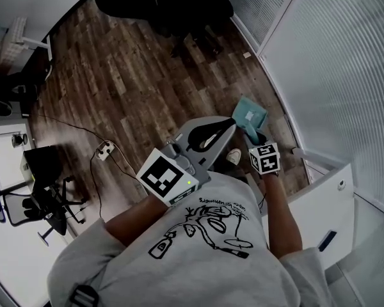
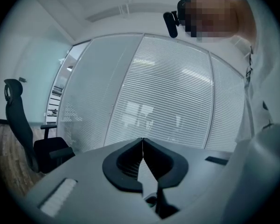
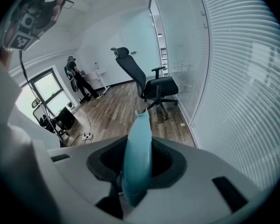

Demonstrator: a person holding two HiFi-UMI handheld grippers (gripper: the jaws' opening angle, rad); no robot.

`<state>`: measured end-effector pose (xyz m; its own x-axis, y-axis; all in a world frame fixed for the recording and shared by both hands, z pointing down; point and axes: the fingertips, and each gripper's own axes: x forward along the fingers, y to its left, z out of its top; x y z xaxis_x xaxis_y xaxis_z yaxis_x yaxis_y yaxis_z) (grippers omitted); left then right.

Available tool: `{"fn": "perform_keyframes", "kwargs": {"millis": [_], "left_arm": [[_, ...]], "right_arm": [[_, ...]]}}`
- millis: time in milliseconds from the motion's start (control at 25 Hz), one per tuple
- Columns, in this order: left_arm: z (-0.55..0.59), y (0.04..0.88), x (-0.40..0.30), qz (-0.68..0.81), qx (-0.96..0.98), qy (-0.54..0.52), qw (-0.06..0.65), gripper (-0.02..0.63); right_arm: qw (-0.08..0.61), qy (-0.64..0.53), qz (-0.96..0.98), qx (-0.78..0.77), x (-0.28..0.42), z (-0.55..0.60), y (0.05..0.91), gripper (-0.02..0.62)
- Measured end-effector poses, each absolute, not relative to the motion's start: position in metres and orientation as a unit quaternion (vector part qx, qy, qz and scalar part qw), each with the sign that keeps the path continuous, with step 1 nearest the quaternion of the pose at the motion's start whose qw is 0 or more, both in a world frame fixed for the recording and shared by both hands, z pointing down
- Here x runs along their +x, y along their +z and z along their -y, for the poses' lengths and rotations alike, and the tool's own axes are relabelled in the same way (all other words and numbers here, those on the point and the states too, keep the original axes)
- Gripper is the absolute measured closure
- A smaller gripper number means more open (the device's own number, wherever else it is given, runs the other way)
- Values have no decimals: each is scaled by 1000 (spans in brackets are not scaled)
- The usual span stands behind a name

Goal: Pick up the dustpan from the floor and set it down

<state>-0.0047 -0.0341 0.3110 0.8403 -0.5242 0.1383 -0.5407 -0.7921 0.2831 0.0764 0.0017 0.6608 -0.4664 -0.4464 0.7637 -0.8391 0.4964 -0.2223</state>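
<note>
Right gripper view: your right gripper point(image 3: 137, 148) is clamped on the teal dustpan point(image 3: 140, 125) handle, looks lifted (left gripper point(image 2: 142, 142) is pinched together, empty). Next I'd lower it flat, then release.

Head view looks down; gripper views share blinds point(image 2: 177, 101).

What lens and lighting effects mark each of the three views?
Head view: fisheye bends the brown wood-plank floor and white slatted blinds into arcs. Left gripper view: dark round vignette, blinds bowed, evenly lit. Right gripper view: the pale blue plastic dustpan looms close and soft; bright blinds at right.
</note>
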Motion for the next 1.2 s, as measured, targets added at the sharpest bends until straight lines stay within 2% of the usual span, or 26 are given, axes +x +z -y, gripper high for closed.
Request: {"fn": "perform_keyframes", "kwargs": {"millis": [800,1200], "left_arm": [[36,302,5,271,952,20,143,604],[37,297,12,269,953,20,137,604]], "right_arm": [[261,303,801,446,102,1,525,499],[244,259,822,445,108,-7,440,498]]}}
